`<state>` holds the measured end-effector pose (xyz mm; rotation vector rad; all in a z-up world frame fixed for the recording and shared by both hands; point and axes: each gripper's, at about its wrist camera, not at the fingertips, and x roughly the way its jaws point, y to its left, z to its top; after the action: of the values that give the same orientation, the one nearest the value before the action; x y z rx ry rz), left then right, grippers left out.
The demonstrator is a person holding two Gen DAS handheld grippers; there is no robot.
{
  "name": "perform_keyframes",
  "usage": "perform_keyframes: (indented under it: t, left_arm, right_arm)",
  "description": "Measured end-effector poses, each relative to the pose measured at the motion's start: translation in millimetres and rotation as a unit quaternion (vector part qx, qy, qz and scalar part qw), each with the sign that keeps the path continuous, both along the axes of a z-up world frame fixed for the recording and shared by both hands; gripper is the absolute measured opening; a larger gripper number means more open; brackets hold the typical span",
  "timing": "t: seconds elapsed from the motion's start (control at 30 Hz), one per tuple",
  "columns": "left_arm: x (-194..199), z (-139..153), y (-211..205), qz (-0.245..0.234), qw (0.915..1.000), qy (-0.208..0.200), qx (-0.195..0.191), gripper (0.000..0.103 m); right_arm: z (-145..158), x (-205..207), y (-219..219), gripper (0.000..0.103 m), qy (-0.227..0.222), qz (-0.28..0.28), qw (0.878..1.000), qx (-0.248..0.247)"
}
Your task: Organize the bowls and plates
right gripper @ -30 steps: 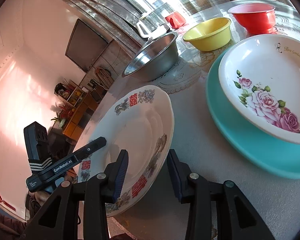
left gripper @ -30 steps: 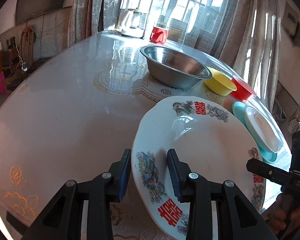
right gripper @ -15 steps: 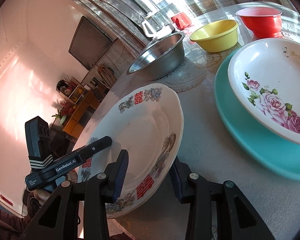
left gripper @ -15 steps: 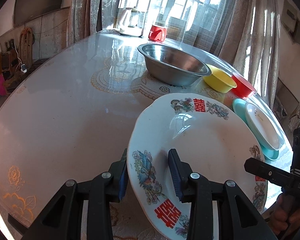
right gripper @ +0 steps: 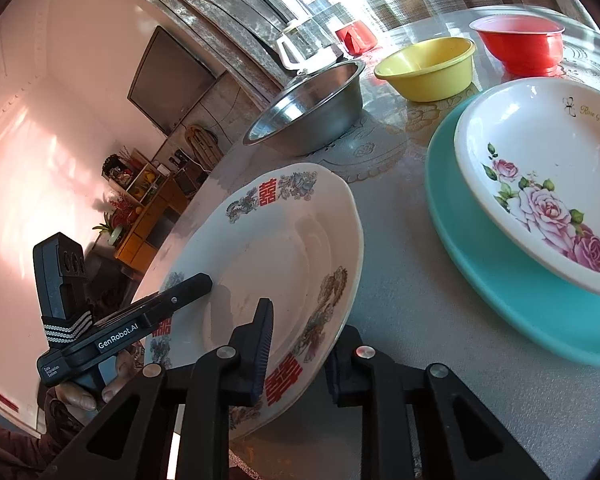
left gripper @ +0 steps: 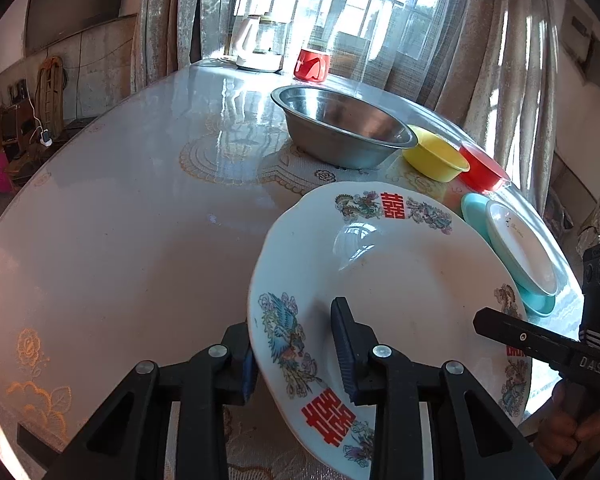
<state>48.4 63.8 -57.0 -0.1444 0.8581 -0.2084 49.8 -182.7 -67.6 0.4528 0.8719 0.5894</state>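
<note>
Both tongs straddle the rim of the white plate with red characters (left gripper: pixel 400 280), tilted up off the worktop (left gripper: pixel 120 220) near its close edge: the left tongs (left gripper: pixel 296 354) on the plate's near-left rim, the right tongs (right gripper: pixel 300 352) on its right rim, each pair closing with the rim between its fingers. Farther back stands a steel bowl (left gripper: pixel 340 128), then a yellow bowl (left gripper: pixel 436 158) and a red bowl (left gripper: pixel 482 170). At the right, a rose-patterned plate (right gripper: pixel 540 184) lies on a teal plate (right gripper: pixel 480 280)
</note>
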Motion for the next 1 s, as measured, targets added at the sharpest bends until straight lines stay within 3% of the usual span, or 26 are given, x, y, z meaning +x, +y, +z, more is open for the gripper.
perform_keyframes:
  t: [0.47,0.67,0.83,1.0]
  left_arm:
    - [-9.0,2.1,-2.0,-0.009,1.0000,-0.002,0.002,0.032]
    - [-15.1,13.2,-8.2,-0.024,0.9992,-0.033,0.006,0.032]
    - [-9.6,1.4,-10.2,-0.027,0.9996,-0.011,0.005,0.032]
    - [-8.8,5.3,-14.1,-0.032,0.9992,-0.021,0.008,0.032]
  right_arm:
    - [3.5,0.8,3.6,0.024,-0.002,0.004,1.000,-0.031]
    - [10.2,-3.1,5.2,0.024,-0.021,0.003,0.998,-0.063]
    - [7.0,-3.0,1.8,0.023,-0.018,0.001,0.998,-0.066]
    - [9.4,-3.6,3.1,0.023,-0.023,0.000,0.997,-0.077]
